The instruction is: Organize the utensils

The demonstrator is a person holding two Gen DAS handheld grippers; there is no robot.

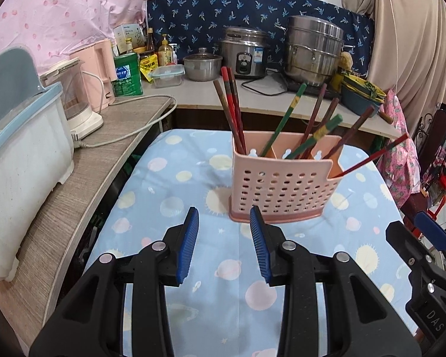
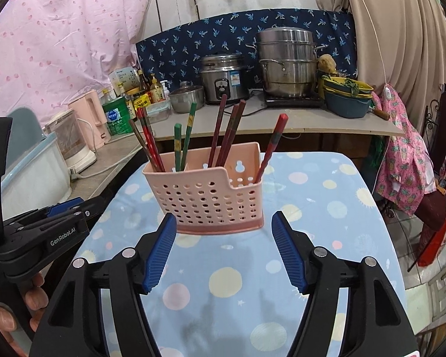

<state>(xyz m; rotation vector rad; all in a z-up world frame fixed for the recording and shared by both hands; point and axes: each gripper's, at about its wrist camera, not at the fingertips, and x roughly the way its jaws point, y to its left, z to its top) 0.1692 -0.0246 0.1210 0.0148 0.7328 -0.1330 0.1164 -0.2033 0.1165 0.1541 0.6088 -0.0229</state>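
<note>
A: Where is the holder?

B: The pink holder [image 1: 282, 184] stands upright on the tabletop [image 1: 169, 196], mid-frame in the left wrist view, a little right of centre. In the right wrist view the holder [image 2: 208, 193] sits at centre, just beyond the fingertips.

A: And the chopsticks?

B: All in the holder. Red chopsticks [image 1: 232, 110] lean in its left compartment, green chopsticks [image 1: 285, 116] in the middle, brown ones further right, and one red chopstick [image 1: 374, 156] tilts far out over the low right end.

A: The left gripper?

B: The left gripper [image 1: 224, 215] has its jaws spread, nothing between them, low in the frame just short of the holder's base.

A: The right one?

B: The right gripper [image 2: 224, 220] is spread wide too, holding nothing, its blue pads [image 2: 160, 253] flanking the holder's base without touching it.

A: Anything behind?

B: A rice cooker [image 2: 223, 78] and a steel steamer [image 2: 288, 62] at upper centre, on a counter.
</note>
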